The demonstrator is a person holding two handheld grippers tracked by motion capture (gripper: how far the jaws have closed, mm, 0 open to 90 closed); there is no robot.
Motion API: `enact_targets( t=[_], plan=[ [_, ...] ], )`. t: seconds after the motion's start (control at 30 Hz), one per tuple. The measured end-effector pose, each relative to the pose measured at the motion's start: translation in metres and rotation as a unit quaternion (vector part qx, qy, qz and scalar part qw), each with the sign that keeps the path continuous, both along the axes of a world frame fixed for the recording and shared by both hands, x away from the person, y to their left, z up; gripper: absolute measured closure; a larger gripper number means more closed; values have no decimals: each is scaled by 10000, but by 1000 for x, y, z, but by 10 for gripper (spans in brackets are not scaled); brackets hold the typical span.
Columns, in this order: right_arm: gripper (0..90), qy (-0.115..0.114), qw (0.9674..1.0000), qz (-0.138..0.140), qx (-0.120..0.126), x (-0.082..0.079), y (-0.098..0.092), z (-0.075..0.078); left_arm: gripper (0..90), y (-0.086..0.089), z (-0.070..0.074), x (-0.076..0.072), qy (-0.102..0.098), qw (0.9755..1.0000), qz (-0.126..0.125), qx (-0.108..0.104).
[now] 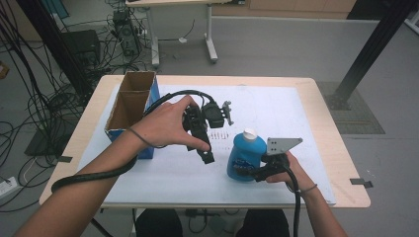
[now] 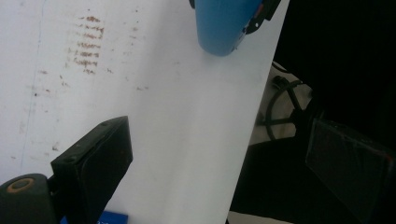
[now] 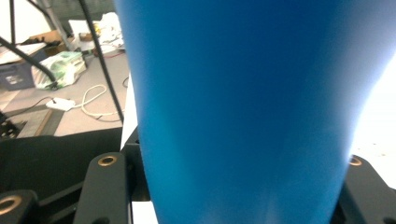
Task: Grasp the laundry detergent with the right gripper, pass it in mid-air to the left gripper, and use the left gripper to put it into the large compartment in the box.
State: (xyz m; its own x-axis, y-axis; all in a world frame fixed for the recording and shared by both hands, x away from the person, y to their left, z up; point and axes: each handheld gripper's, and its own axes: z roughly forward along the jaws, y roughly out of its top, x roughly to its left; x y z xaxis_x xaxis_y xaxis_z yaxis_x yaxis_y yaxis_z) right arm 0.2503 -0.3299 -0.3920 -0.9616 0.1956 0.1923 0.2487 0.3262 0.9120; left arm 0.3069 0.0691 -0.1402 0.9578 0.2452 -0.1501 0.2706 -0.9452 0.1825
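A blue bottle [image 1: 245, 157] with a white cap stands upright near the front of the white mat [image 1: 276, 111]. My right gripper [image 1: 258, 173] is shut on its lower body from the right side. In the right gripper view the bottle's blue wall [image 3: 247, 107] sits between both jaws. My left gripper [image 1: 205, 154] hangs over the middle of the mat, left of the bottle, pointing toward the near edge. In the left gripper view its jaws stand wide apart, nothing lies between them [image 2: 219, 177], and the bottle's base [image 2: 223, 28] shows at the top.
An open cardboard box [image 1: 129, 101] with blue sides and two compartments stands at the mat's left edge. Small brown marks [image 1: 217, 134] dot the mat between the grippers. The left gripper's cable [image 1: 94, 175] loops around the forearm. Cables and table legs lie on the floor beyond.
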Motion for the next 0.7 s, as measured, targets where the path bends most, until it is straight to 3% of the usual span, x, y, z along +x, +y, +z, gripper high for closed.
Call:
enact_targets(
  t=[0.7],
  plan=[
    [415, -115, 9988, 456, -151, 7, 26, 9, 74, -22, 11, -6, -5, 9987, -458, 234]
  ],
)
